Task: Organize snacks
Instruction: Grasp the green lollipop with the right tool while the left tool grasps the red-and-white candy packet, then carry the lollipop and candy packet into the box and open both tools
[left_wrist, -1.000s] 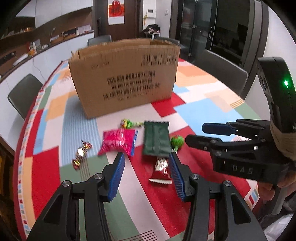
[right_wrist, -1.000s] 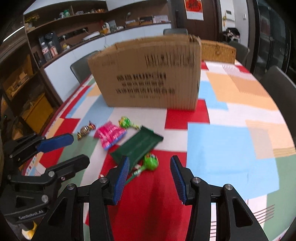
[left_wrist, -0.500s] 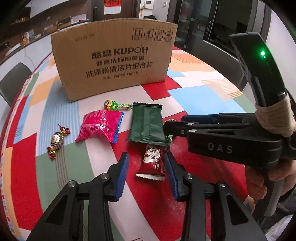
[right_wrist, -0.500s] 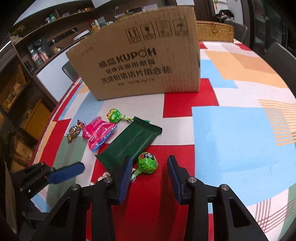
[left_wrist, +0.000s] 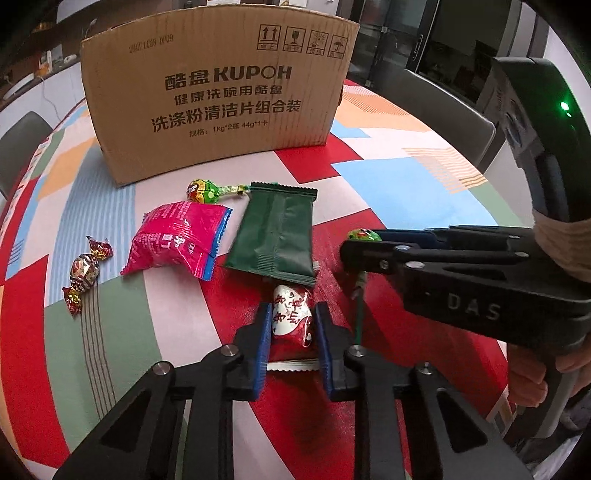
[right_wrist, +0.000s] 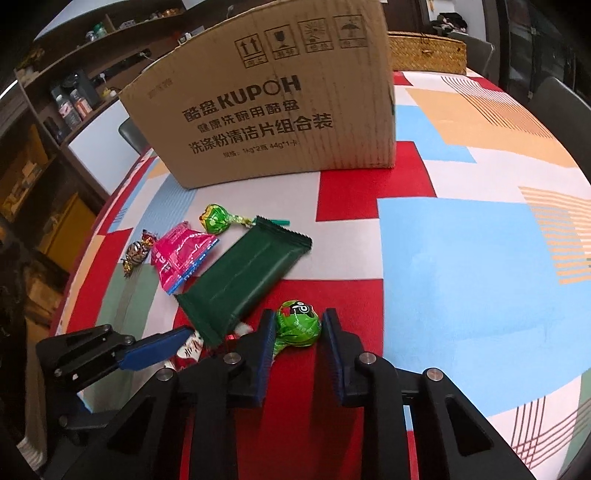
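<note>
Left tongs (left_wrist: 291, 325) closing on the red-and-white candy packet (left_wrist: 291, 317), pads touching it. Right tongs (right_wrist: 298, 328) clamped on the green lollipop (right_wrist: 298, 324). Only the right view shows the wicker basket (right_wrist: 424, 55) behind the cardboard box (right_wrist: 273, 107).

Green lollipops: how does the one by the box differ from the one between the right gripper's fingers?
The far lollipop lies free on the tablecloth near the cardboard box, its stick tucked under the dark green packet. The near lollipop sits between the right gripper pads, which are shut on its head. The far one's wrapper mixes yellow and red with green; the near one's is mostly green. Both are wrapped, round-headed and on sticks.
</note>
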